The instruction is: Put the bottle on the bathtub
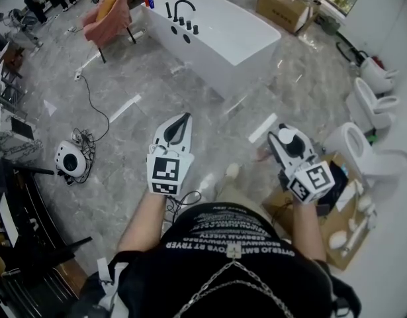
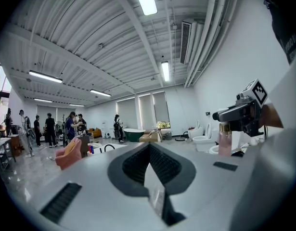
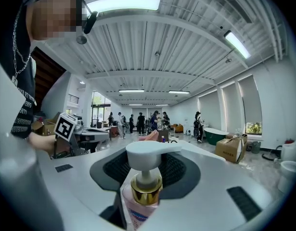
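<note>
Well short of the bathtub, on the person's side of it, the right gripper is clamping its jaws on the pink pump bottle. The bottle is standing upright between them, its gold collar and white pump head showing above. Beside it, equally short of the bathtub, the left gripper is keeping its fingers pressed together with nothing between them, pointing toward the tub. Grey marble floor is stretching between both grippers and the bathtub. On the white bathtub's rim a black faucet is rising. A pink chair is standing just beside that faucet end, and a cardboard box is sitting beyond the bathtub.
</note>
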A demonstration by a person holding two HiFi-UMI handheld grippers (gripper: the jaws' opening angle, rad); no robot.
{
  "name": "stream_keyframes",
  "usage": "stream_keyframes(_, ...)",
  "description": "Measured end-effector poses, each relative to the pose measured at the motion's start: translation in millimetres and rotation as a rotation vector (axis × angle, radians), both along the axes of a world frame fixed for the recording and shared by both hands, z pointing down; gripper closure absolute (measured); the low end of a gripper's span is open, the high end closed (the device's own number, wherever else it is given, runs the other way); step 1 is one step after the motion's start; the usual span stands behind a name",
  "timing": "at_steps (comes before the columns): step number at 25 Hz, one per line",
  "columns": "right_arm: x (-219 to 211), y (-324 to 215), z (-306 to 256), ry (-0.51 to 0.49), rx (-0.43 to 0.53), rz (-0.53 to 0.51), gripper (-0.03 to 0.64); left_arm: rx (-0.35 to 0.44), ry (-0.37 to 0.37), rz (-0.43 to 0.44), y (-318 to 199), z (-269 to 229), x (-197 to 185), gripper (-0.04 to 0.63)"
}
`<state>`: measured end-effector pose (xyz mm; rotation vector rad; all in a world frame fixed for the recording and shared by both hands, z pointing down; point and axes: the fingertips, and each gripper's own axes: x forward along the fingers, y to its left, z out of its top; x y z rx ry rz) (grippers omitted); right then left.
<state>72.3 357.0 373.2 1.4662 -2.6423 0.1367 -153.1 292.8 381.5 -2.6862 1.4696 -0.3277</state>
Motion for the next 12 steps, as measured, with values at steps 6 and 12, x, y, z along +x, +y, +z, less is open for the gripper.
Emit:
stream_keyframes(6,8,-19,4,-0.001,-0.006,0.003,0.462,0.029,0.007,-0.034,-5,-7,-6,0.594)
stream_keyframes(12,6,-47,13,-0.009,-0.014,-0.020,0.462,0.019,-0.001,-0.089,-23,-2,-20,0.594)
